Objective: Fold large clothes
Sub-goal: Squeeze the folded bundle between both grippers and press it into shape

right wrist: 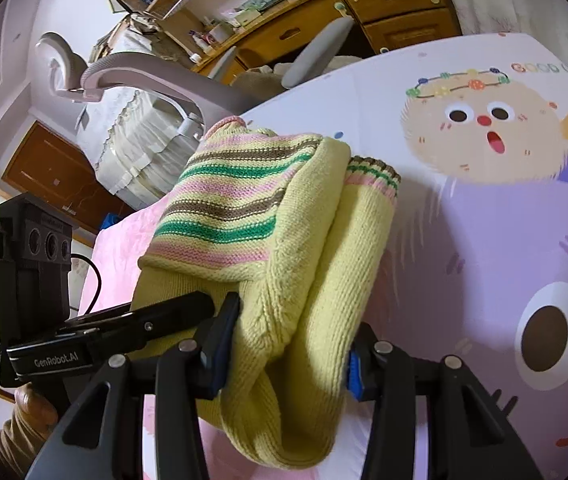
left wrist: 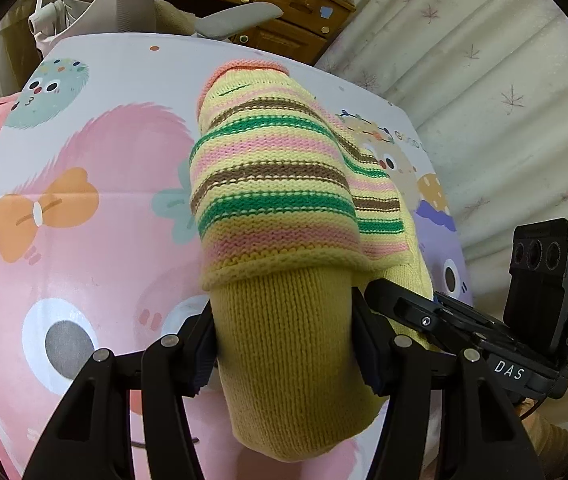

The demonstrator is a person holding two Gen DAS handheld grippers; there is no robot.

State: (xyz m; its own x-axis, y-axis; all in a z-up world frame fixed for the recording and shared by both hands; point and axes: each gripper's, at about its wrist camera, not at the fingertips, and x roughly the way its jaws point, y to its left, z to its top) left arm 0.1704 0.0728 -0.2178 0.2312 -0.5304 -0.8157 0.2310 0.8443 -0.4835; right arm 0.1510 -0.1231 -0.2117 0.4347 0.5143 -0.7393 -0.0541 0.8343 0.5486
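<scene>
Over the cartoon-print sheet (left wrist: 84, 240), both grippers carry the folded striped sweater (left wrist: 276, 184): left gripper (left wrist: 284, 344) and right gripper (right wrist: 288, 352) each half-spread, pads clamped on thick yellow knit bundles. Risk: the bulky layers are only pinched at one end, so the striped fold on top could slide or unroll when they set it down unevenly.

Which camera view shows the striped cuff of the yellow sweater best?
The right wrist view: the striped cuff lies unobstructed at the end of a folded sleeve. In the left wrist view the sweater shows its striped body, but I cannot pick out that cuff there.
</scene>
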